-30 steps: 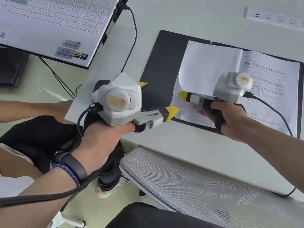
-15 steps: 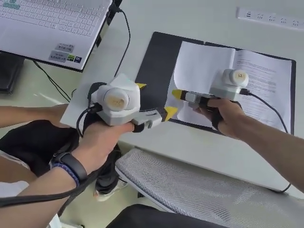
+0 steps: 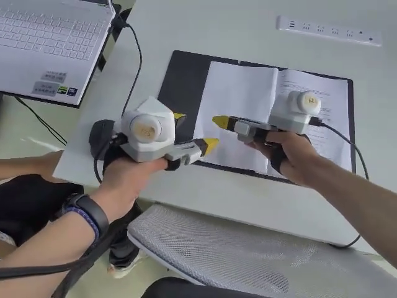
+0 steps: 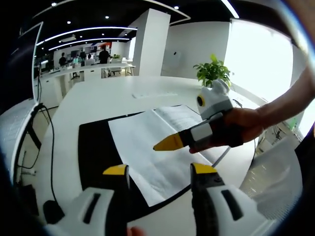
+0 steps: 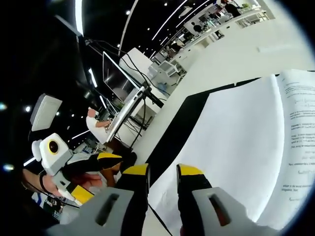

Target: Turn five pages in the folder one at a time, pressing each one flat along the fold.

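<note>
The black folder [image 3: 183, 81] lies open on the white desk. A blank turned page [image 3: 239, 93] rests flat on its left half, and a printed page [image 3: 291, 84] on the right. My right gripper [image 3: 220, 121] hovers over the blank page's left part, its jaws close together with a narrow gap and nothing between them [image 5: 162, 170]. My left gripper [image 3: 195, 130] is open and empty at the folder's lower-left corner, pointing at the page [image 4: 142, 142]. The right gripper [image 4: 165, 145] crosses just above the left gripper's own yellow tips [image 4: 160, 169].
A white laptop [image 3: 43, 37] sits at the far left with a black cable [image 3: 133, 68] running beside the folder. A power strip [image 3: 329, 30] lies at the back. A mesh chair seat [image 3: 236, 242] is below the desk's near edge.
The camera has shifted, so the folder sits further left in the picture. The blank page, bowed up at its lower-left a second ago, now lies flat. Both grippers hold much the same places.
</note>
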